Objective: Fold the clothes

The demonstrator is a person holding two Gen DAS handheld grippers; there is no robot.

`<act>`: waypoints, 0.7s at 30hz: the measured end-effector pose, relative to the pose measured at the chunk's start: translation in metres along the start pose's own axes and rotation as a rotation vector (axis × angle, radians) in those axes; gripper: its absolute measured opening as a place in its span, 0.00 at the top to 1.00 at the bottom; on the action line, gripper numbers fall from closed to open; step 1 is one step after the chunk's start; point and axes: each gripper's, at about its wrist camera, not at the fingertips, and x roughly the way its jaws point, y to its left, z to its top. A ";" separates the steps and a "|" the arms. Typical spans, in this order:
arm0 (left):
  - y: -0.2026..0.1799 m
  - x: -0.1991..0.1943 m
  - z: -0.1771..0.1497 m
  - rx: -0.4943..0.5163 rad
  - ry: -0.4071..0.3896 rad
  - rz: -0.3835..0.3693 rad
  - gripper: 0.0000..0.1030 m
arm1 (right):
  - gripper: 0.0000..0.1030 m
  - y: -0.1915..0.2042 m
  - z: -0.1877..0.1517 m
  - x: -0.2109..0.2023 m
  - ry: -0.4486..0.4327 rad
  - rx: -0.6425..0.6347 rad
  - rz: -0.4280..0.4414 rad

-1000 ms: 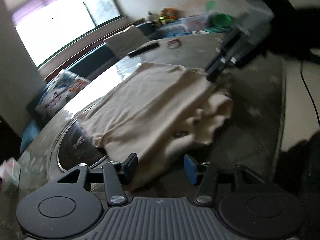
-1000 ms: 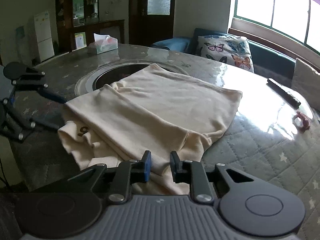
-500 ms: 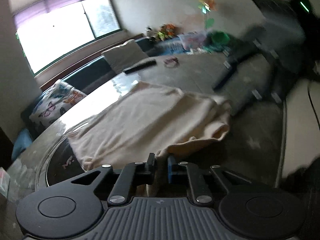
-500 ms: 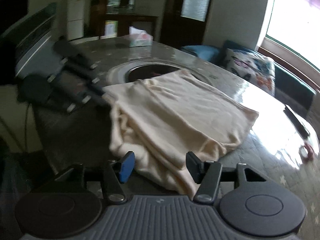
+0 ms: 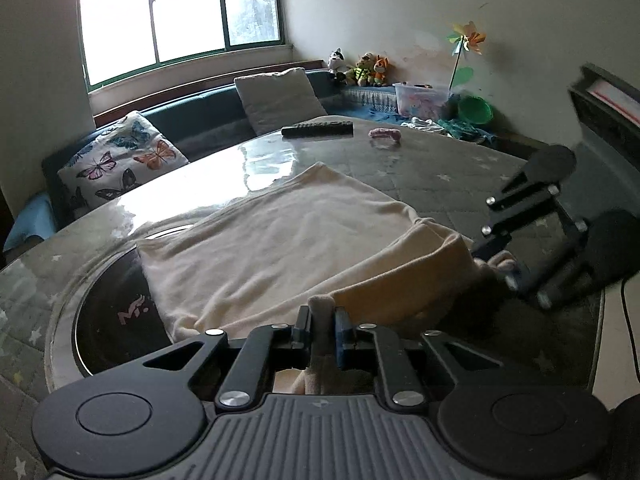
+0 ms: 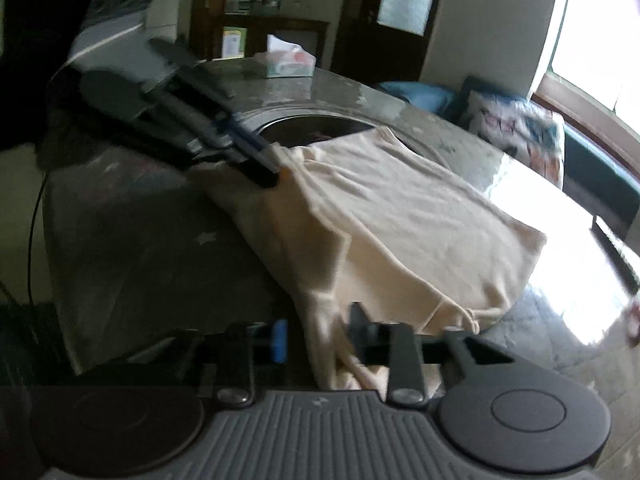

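R claw [image 6: 316, 340] closing, cream garment [image 6: 400, 232] between pads (blurry); L claw [image 6: 260, 168] pinching far edge.

So it's a cream-coloured garment [image 5: 288, 240], soft knit-looking fabric, plain as far as I can see. It's spread over the grey starry table [image 5: 460, 184], partly covering a dark round inset in the tabletop. The far half lies pretty flat and smooth, with one corner pointing toward the shiny bright patch of the table. The near edge is lifted off the surface and pulled up into a ridge, so you can see doubled-over layers and a hem along that side. From the other side [image 6: 400, 216] the near end droops in loose bunched folds.
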 end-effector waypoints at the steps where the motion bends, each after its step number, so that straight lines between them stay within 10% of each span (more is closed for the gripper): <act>1: 0.000 -0.001 -0.002 0.001 0.001 -0.001 0.86 | 0.84 -0.006 0.002 0.001 0.007 0.026 0.009; 13: -0.011 -0.030 -0.034 0.064 0.017 0.068 0.59 | 0.92 -0.041 0.030 -0.005 -0.009 0.187 0.064; 18: -0.023 -0.022 -0.045 0.207 0.022 0.133 0.59 | 0.92 -0.043 0.037 -0.007 -0.030 0.194 0.044; 21: -0.024 -0.017 -0.048 0.264 0.022 0.156 0.77 | 0.92 -0.042 0.037 -0.009 -0.050 0.207 0.027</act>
